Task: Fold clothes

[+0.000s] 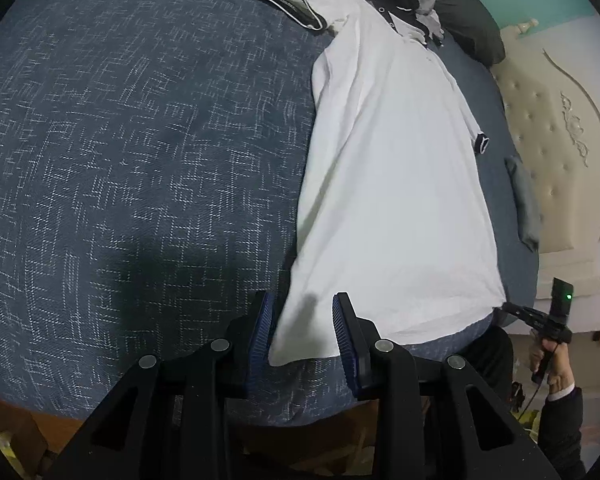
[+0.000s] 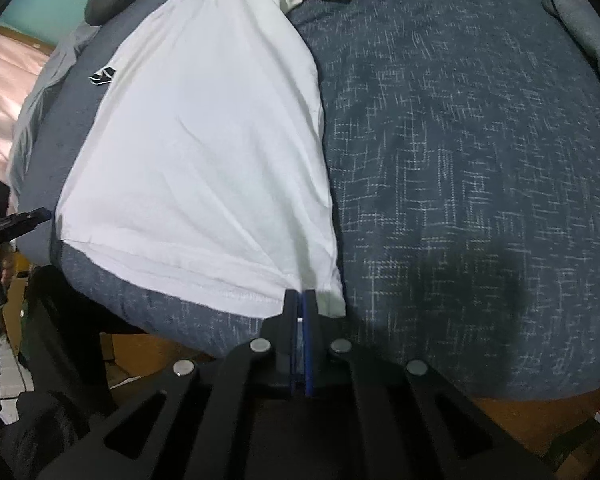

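Left hand-held gripper [image 1: 302, 320]: jaws apart, straddling one hem corner of the white shirt [image 1: 388, 184] at the near edge of the bed [image 1: 120, 140]. Right hand-held gripper [image 2: 300, 300]: clamped on the other hem corner. The shirt lies flat, collar toward the far edge.

A bed [image 1: 120, 140] covered in dark blue fabric with a pale crosshatch weave carries everything. Directly on it lies a white polo shirt [image 1: 392, 184] spread flat, hem at the near edge (black-trimmed sleeve out to one side). A dark pillow [image 1: 468, 28] and grey cloth [image 1: 522, 200] rest near the tufted headboard [image 1: 552, 140].
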`<state>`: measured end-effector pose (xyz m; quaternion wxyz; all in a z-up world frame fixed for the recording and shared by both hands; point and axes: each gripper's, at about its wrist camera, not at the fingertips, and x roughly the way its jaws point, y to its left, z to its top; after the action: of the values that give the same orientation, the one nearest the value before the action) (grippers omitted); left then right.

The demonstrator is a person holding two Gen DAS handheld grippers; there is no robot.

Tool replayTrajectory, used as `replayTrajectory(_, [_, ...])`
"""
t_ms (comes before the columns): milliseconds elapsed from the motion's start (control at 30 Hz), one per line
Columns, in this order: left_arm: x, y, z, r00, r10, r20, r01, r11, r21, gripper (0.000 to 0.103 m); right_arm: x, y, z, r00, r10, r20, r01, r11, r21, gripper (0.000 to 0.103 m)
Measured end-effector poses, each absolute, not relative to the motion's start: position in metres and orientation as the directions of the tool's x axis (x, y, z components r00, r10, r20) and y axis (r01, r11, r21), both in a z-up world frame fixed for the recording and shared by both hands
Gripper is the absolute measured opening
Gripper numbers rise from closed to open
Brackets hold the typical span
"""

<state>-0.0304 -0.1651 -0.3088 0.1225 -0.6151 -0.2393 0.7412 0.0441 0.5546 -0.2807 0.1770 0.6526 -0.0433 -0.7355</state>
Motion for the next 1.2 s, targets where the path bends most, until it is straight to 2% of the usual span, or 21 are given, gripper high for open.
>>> replayTrajectory(1033, [-0.062, -0.145, -0.328, -0.199, 0.493, -0.847, 0.138, -0.842, -0.522, 0.042, 0.037, 0.604, -0.272, -0.127, -0.299, -0.946, 0.11, -0.952, 0.286, 0.002])
replayTrajectory(1100, [-0.064, -0.144, -0.33, -0.198, 0.494, -0.847, 0.138, -0.841, -0.523, 0.04, 0.039, 0.599, -0.273, -0.125, -0.298, -0.946, 0.115, -0.952, 0.285, 0.002])
replayTrajectory(1133, [-0.065, -0.142, -0.33, -0.196, 0.491, -0.848, 0.126, -0.846, -0.519, 0.035, 0.039, 0.598, -0.272, -0.125, -0.299, -0.946, 0.117, -0.951, 0.285, 0.002])
replayTrajectory(1167, [-0.065, -0.14, -0.329, -0.195, 0.489, -0.85, 0.113, -0.85, -0.515, 0.022, 0.04, 0.597, -0.271, -0.125, -0.299, -0.946, 0.12, -0.951, 0.284, 0.002])
replayTrajectory(1200, [-0.065, -0.138, -0.328, -0.194, 0.485, -0.853, 0.103, -0.854, -0.509, 0.013, 0.04, 0.596, -0.271, -0.125, -0.299, -0.946, 0.122, -0.951, 0.284, 0.002])
